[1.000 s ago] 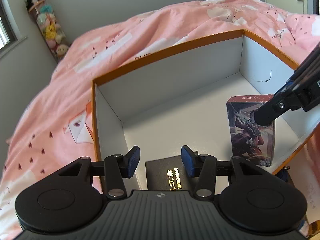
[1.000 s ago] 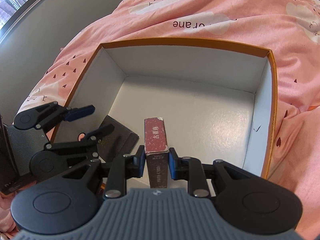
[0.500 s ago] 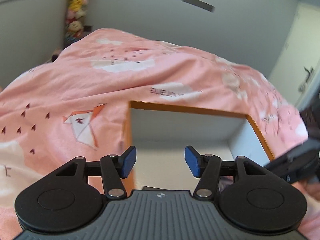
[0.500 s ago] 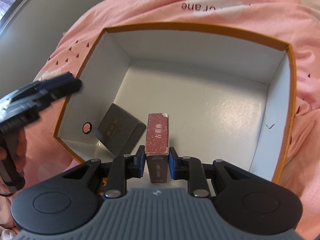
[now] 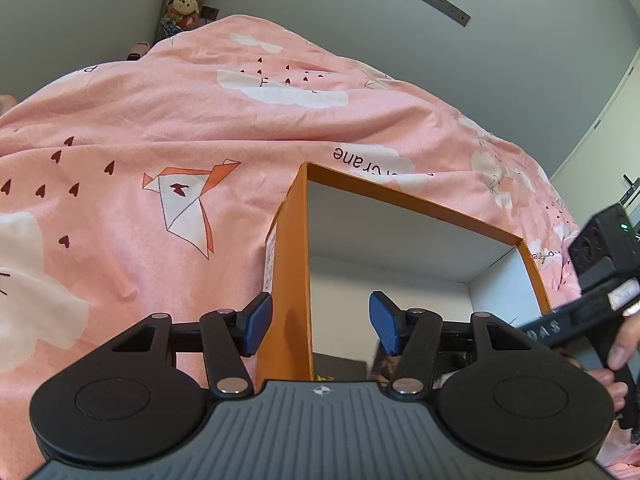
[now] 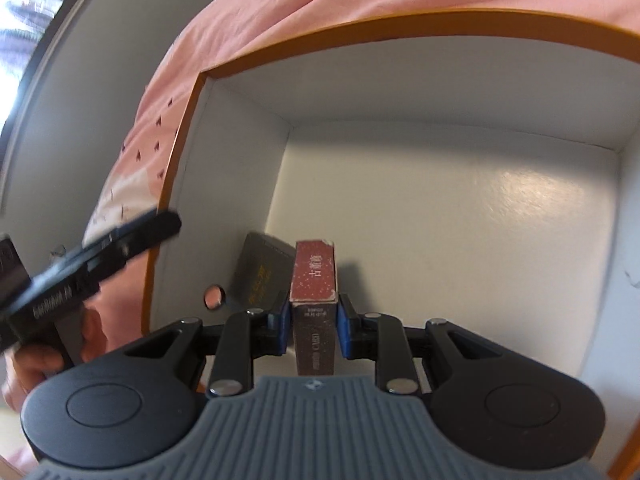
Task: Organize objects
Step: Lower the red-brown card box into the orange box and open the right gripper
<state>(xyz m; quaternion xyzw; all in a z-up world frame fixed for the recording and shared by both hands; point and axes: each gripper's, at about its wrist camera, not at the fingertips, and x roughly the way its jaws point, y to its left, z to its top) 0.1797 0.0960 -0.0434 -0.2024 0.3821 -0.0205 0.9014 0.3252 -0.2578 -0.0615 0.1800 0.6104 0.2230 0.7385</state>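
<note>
Red card box [image 6: 314, 276], pinched by the right tool [image 6: 313, 322], shows only there; left tool [image 5: 318, 326] spread over orange box [image 5: 290, 280] wall.

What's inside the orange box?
Inside the orange box: a dark box by the left wall and a red card box held by the right gripper. The floor under them is hidden.

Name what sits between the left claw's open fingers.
The orange box's side wall stands between the left claw's fingers, in the left wrist view.
</note>
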